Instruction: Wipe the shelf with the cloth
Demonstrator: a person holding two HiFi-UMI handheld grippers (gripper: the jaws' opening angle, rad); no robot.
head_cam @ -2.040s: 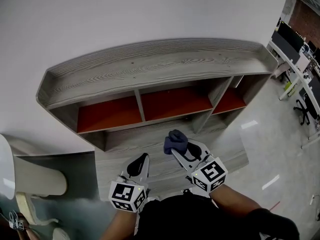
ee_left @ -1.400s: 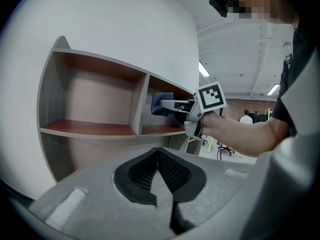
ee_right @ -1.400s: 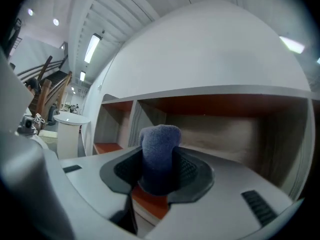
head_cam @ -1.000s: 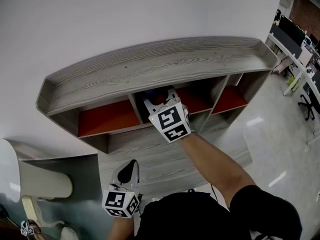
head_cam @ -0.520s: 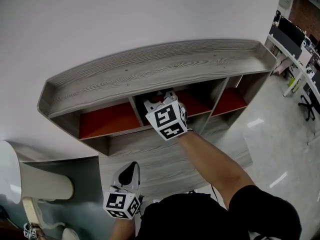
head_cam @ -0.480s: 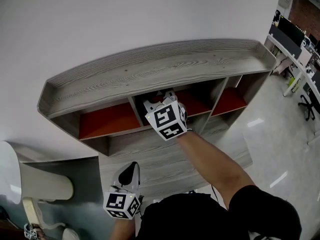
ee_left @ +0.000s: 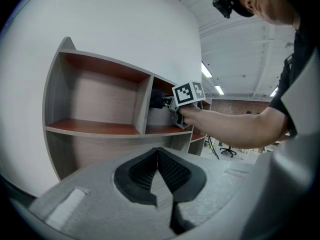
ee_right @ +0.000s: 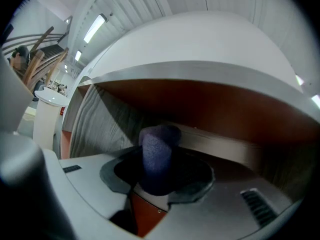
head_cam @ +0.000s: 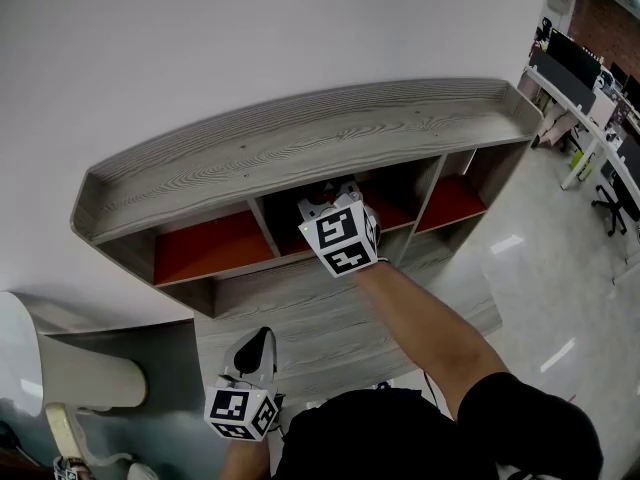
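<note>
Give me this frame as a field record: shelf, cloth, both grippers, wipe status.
shelf: grey wood-grain unit with red-floored compartments, against a white wall
cloth: dark blue, bunched, clamped between the right gripper's jaws
right gripper: shut on the cloth, inside the middle compartment
left gripper: jaws together, nothing between them, held low in front of the shelf
wipe status: cannot tell whether the cloth touches a surface

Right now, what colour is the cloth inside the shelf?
Dark bluish purple; the bunched fabric cloth shows best in the right gripper view.
</note>
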